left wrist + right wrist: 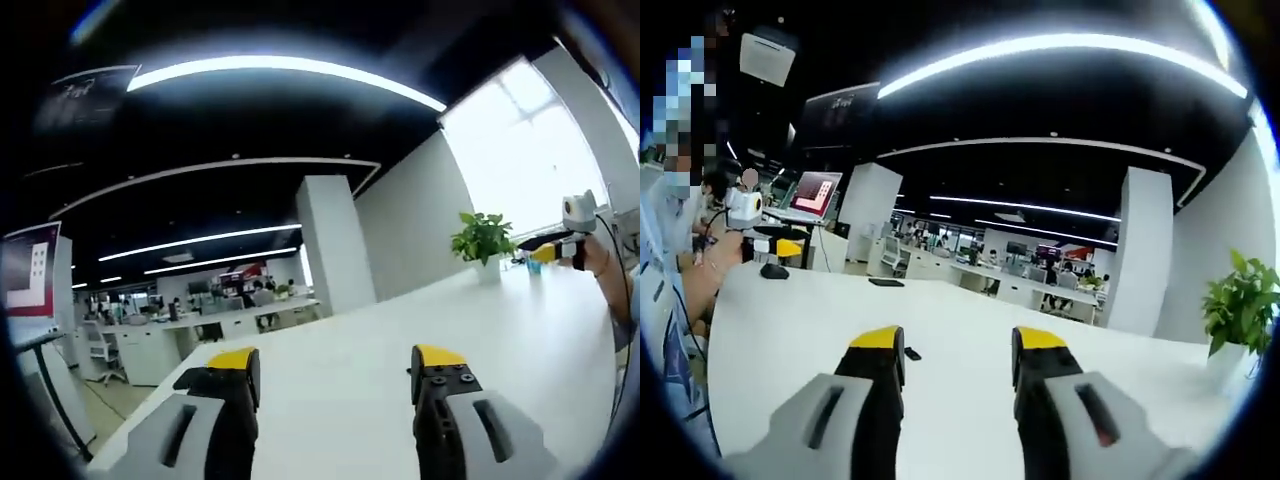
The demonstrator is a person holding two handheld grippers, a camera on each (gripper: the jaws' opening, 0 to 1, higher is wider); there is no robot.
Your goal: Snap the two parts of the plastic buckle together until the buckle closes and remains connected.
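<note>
In the left gripper view my left gripper (pixel 337 360) is open above the white table (pixel 520 340), with nothing between its yellow-tipped jaws. Far right in that view, a hand holds the right gripper (pixel 553 251) over the table's far end. My right gripper (pixel 958 340) is also open and holds nothing. Just beyond its left jaw a small dark object (pixel 912 353) lies on the table, too small to identify. A flat dark piece (pixel 885 283) lies farther off. The left gripper (pixel 776 246) shows at far left, held by a person.
A potted plant (pixel 482 238) stands at the table's far end near a bright window; it appears again as the plant (pixel 1243 300) at right. A dark rounded object (pixel 773 270) lies below the left gripper. An open laptop (pixel 816 193) stands behind. Office desks and a pillar (pixel 333 243) lie beyond.
</note>
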